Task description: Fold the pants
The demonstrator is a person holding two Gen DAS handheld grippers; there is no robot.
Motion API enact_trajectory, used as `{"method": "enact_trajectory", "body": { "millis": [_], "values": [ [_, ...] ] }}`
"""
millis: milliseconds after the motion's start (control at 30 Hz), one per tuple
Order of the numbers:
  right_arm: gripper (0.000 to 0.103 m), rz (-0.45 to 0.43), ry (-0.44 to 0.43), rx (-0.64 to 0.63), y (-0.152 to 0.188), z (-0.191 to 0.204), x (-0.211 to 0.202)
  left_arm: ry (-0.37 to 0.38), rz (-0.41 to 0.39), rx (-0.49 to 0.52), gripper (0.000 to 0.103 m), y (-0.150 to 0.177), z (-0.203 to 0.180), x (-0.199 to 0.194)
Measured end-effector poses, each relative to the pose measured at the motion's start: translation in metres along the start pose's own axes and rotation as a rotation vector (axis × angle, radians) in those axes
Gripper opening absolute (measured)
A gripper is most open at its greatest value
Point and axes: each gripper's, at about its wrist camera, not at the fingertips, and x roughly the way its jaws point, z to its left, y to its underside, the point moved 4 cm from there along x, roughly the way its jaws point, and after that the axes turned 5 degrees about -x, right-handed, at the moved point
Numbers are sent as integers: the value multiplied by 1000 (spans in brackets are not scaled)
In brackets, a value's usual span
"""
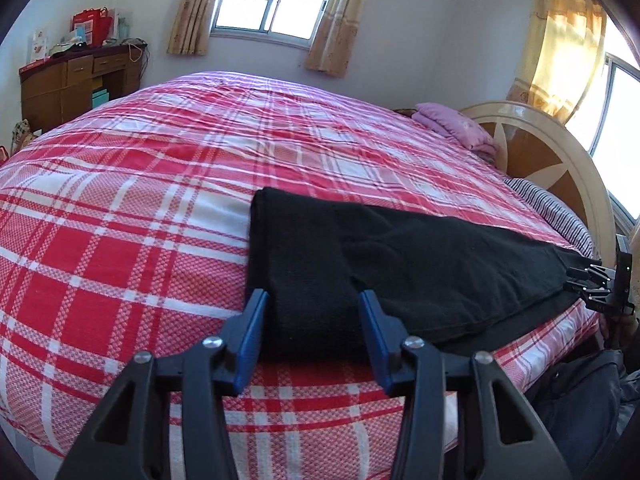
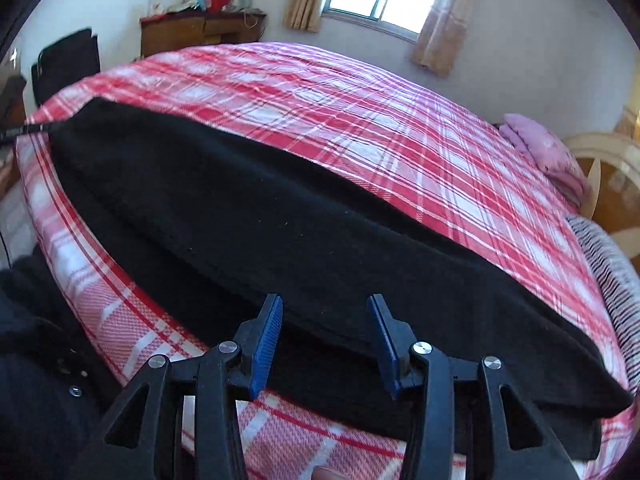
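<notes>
Black pants (image 1: 440,264) lie folded lengthwise along the near edge of the bed with the red plaid sheet (image 1: 120,240). My left gripper (image 1: 313,294) is at their left end, open, and the cloth's near corner shows between the blue pads (image 1: 250,344) without being pinched. At the far right end sits my right gripper (image 1: 586,282). In the right wrist view the pants (image 2: 240,208) stretch across the sheet (image 2: 360,120). There my right gripper (image 2: 325,299) stands open over their near edge, gripping nothing. The left gripper (image 2: 22,131) is a dark blur at the far end.
A pink folded blanket (image 1: 456,124) and striped cloth (image 1: 556,212) lie by the round headboard (image 1: 540,152). A cluttered wooden desk (image 1: 72,80) stands by the far wall. A black bag (image 1: 580,400) sits beside the bed. A person's dark clothing (image 2: 32,360) is close on the left.
</notes>
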Motion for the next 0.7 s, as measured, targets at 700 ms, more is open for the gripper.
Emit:
{"method": "enact_trajectory", "body": {
  "millis": [700],
  "values": [
    [46,-10,-135,-142,-9,30,5,-37,40,-61,6,-8,5,2]
  ]
}}
